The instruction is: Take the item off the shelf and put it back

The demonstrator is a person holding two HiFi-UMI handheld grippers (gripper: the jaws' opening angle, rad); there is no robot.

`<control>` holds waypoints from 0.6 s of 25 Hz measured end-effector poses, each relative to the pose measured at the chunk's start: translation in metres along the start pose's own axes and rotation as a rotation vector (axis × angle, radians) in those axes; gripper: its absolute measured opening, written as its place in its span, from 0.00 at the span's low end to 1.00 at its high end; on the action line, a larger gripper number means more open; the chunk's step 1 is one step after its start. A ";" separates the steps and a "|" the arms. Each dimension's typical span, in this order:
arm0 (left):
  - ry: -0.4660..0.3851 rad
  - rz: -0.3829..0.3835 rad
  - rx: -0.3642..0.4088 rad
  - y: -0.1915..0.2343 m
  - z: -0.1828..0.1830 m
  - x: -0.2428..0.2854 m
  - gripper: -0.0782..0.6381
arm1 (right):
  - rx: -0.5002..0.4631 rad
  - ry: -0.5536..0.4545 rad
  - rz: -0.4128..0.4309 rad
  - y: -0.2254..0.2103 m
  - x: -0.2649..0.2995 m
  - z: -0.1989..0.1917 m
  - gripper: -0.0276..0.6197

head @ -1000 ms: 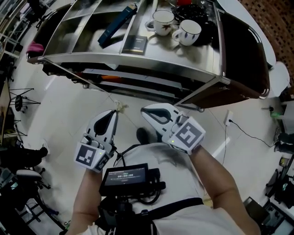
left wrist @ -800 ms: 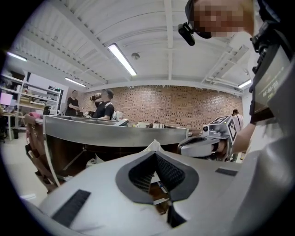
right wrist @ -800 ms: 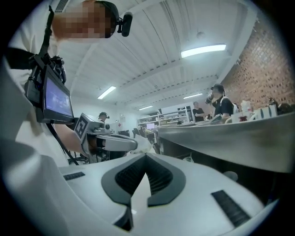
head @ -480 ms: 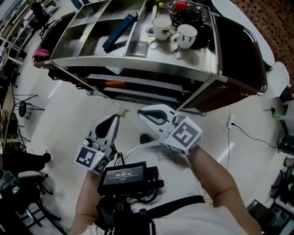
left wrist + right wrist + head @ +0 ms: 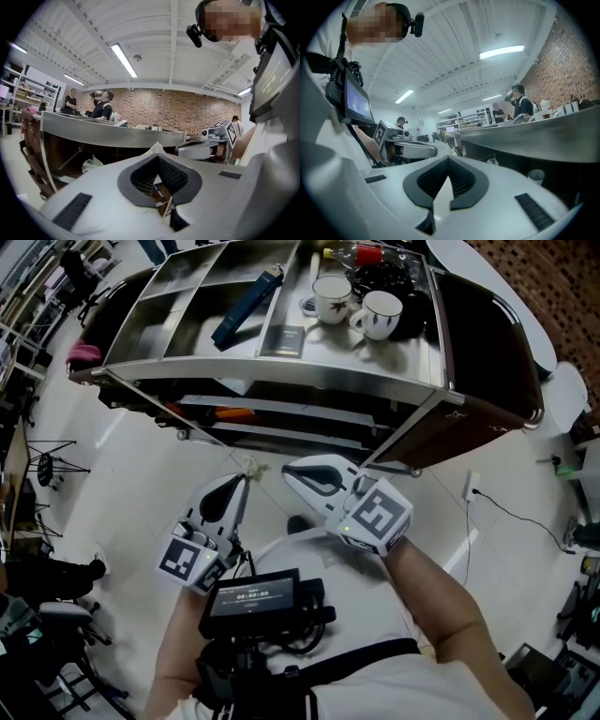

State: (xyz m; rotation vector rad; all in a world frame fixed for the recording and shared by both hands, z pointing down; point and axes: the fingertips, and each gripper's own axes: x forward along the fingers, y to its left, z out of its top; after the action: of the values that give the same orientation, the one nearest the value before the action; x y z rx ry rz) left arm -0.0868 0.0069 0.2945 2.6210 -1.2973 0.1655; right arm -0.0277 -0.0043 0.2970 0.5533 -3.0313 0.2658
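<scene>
A steel shelf unit (image 5: 281,369) stands in front of me, with compartments on its top level. In them lie a long blue item (image 5: 246,298), a small dark box (image 5: 286,338) and two white mugs (image 5: 330,292). My left gripper (image 5: 242,480) hangs low before the shelf, shut. A small pale crumpled scrap (image 5: 250,465) shows right at its tip, and I cannot tell whether it is pinched. My right gripper (image 5: 289,468) is beside it, shut with nothing in it. The left gripper view shows the closed pads (image 5: 157,157) pointing at the shelf edge (image 5: 112,133); the right gripper view shows the right gripper (image 5: 449,161) likewise shut.
An orange item (image 5: 230,412) lies on a lower level of the shelf. A pink thing (image 5: 82,352) sits at the shelf's left end. A white cup (image 5: 536,176) stands under the shelf in the right gripper view. A cable (image 5: 506,507) runs across the pale floor at right. People stand beyond the shelf.
The head view has shifted slightly, so the shelf sits a little higher in the picture. Both grippers have stayed shut, low and almost still.
</scene>
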 end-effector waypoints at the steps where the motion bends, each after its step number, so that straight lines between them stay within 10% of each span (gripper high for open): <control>1: 0.000 -0.004 -0.001 0.000 0.000 0.001 0.12 | 0.003 0.001 -0.005 0.000 0.000 0.000 0.05; 15: -0.031 -0.037 0.021 0.005 0.007 0.011 0.12 | 0.049 -0.005 -0.057 -0.012 -0.004 -0.004 0.05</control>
State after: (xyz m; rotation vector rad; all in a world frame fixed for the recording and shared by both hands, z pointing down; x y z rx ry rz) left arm -0.0841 -0.0060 0.2901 2.6737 -1.2628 0.1336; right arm -0.0195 -0.0128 0.3021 0.6434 -3.0149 0.3371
